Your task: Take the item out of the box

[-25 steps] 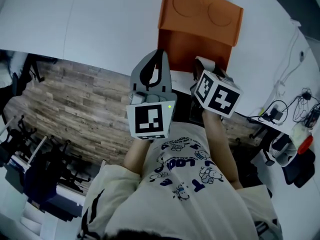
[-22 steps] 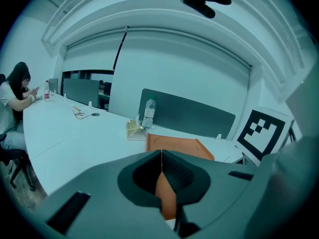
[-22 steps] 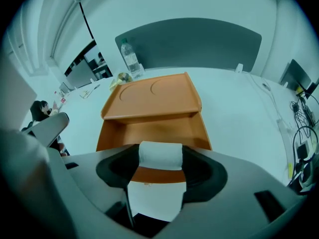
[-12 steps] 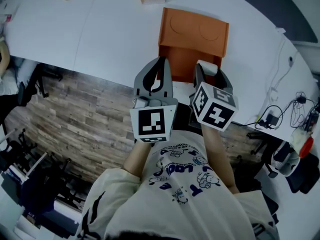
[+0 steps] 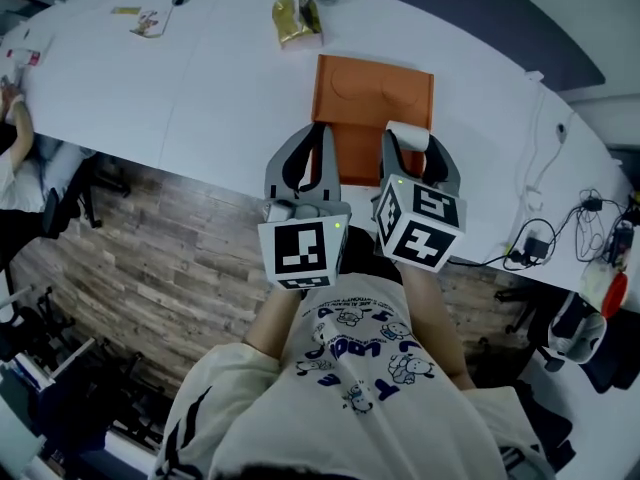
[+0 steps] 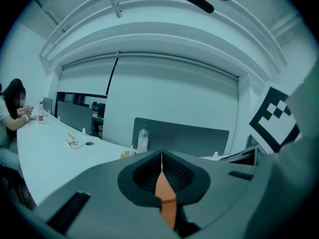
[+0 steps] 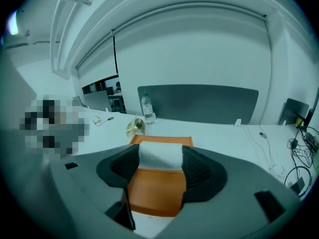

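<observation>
White roll point(image 7: 159, 156), clamped in right tongs point(image 5: 412, 143), lifted farther from box point(image 5: 372, 88); left tongs point(image 6: 161, 158) closed.

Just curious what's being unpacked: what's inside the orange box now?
Only bare orange interior shows in the orange box. Its near part is covered by the white item held in the right gripper's jaws and by the left gripper.

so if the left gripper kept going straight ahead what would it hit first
Likely the grey divider across from it. The left gripper, shut, points about level above the orange box, with the bottle just left of its line. Depth is unclear.
</observation>
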A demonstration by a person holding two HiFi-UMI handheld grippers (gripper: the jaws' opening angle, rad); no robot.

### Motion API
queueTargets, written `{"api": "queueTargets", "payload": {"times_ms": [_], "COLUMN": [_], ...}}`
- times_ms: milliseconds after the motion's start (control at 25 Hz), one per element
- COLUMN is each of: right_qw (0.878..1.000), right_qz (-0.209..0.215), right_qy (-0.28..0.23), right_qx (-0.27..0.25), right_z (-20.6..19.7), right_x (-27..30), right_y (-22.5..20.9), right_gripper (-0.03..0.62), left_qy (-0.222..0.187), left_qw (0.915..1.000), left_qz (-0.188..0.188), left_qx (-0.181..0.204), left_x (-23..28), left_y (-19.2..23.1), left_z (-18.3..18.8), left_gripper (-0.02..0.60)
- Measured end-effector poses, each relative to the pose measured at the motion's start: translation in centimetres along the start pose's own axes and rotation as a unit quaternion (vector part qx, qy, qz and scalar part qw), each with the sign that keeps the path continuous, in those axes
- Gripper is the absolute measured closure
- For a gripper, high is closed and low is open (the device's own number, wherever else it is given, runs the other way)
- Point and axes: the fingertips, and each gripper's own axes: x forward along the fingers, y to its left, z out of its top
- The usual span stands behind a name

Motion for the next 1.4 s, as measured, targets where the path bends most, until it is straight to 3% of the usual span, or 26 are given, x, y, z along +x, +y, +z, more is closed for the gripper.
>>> {"api": "queueTargets", "payload": {"times_ms": [560,1400], "right_qw": [0.994,0.977], "right_qz": [0.008,0.034], "right_qy": [-0.110,-0.206], "right_qx": [-0.026,-0.032], "right_z": [5.0,7.9], "right_x": [-4.3,-9.2], "right_y": [1.1,1.1], "right_gripper": [0.321,0.321], "left_qy": [-0.053,-0.107], "left_qw": [0.9983,0.9930], "left_qz": [0.009,0.007], "left_qx": [0.023,0.050], "left_x": [-1.5,-4.4], "left_y": [-0.4,-2.5], "left_z": [5.0,9.3], "left_gripper": [0.563,0.563]}}
